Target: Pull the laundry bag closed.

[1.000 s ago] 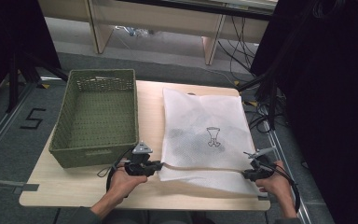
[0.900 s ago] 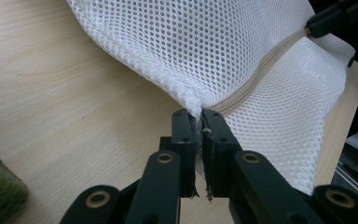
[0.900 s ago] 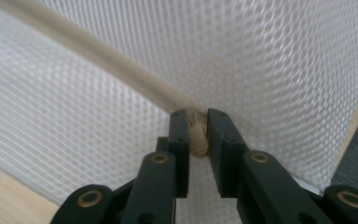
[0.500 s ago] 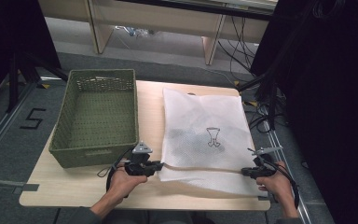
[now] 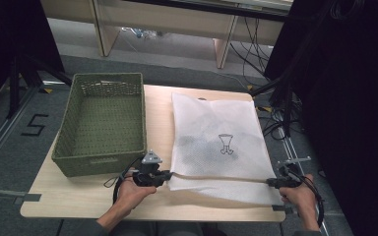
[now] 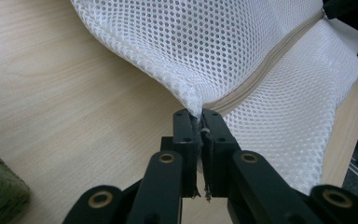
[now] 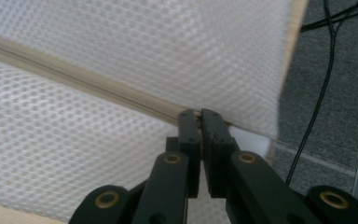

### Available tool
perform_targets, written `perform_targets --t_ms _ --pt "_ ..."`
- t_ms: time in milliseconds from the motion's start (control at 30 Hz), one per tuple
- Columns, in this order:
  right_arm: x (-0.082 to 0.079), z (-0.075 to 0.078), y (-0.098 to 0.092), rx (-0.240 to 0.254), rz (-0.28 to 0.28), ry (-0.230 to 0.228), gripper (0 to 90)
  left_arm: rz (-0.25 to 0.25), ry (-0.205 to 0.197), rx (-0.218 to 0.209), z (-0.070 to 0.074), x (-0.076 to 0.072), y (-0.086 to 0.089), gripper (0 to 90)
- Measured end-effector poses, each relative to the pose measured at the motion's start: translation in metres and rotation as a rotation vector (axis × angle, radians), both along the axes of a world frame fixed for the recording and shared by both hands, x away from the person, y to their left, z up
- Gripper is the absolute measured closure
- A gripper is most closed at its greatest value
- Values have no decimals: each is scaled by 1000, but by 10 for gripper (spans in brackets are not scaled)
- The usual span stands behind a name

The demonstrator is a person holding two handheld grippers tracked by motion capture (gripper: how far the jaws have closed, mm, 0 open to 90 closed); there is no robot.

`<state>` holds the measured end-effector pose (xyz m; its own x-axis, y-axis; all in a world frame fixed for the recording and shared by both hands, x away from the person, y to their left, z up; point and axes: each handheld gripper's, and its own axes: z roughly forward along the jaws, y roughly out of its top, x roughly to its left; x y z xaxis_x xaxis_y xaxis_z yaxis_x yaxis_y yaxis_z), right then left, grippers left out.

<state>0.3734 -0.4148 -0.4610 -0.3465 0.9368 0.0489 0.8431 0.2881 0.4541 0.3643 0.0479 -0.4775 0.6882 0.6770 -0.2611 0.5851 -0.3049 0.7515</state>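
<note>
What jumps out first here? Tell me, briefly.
The big white mesh laundry bag lies flat on the right half of the wooden table, with a tan zipper near its front edge. The left gripper and right gripper pinch that zipper line at either end. A green woven basket sits empty to the left.

- Left gripper (image 5: 165, 175), black and two-jawed, is held low in the left hand (image 5: 130, 189), its jaws pinched together.
- Right gripper (image 5: 270, 182), also black, has just closed; the right hand (image 5: 299, 194) holds it level.
</note>
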Motion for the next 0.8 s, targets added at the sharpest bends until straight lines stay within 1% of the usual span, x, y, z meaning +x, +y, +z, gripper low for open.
perform_targets --t_ms 33,67,133,200,267,333,400,467,500,533,633,700,733,767,800 --pt "0 0 -2 -26 -15 0 883 -1 1 4 0 0 -1 850" --pt "0 -1 -4 -36 -23 6 883 -1 -2 6 0 1 -1 850" --pt "0 -3 -5 -26 -17 4 883 -2 0 4 0 1 0 849" --pt "2 -2 -4 -35 -4 0 883 2 5 -4 -1 1 0 845" --pt "4 -3 -2 -41 5 -7 883 -1 8 -2 -1 2 0 842" --pt "6 -5 -1 -48 14 -3 883 7 3 -1 -2 2 1 839" --pt "7 -5 1 -45 15 -2 883 3 4 10 -2 2 2 837" --pt "9 -6 2 -47 24 -14 882 3 4 8 -3 2 2 835" --pt "9 -6 3 -50 25 -13 882 -1 4 16 -3 2 3 836" --pt "10 -7 3 -52 34 -15 882 6 1 25 -3 1 4 836" --pt "13 -8 8 -38 55 -23 881 19 5 28 -2 1 9 838" --pt "16 -8 13 -49 80 -33 881 20 4 36 -1 0 12 839" --pt "17 -8 17 -52 87 -30 881 22 3 43 -1 -1 14 838" --pt "20 -8 20 -59 114 -39 881 21 2 51 -1 -1 16 838" --pt "20 -7 23 -55 109 -32 881 25 5 54 -2 -1 18 837"
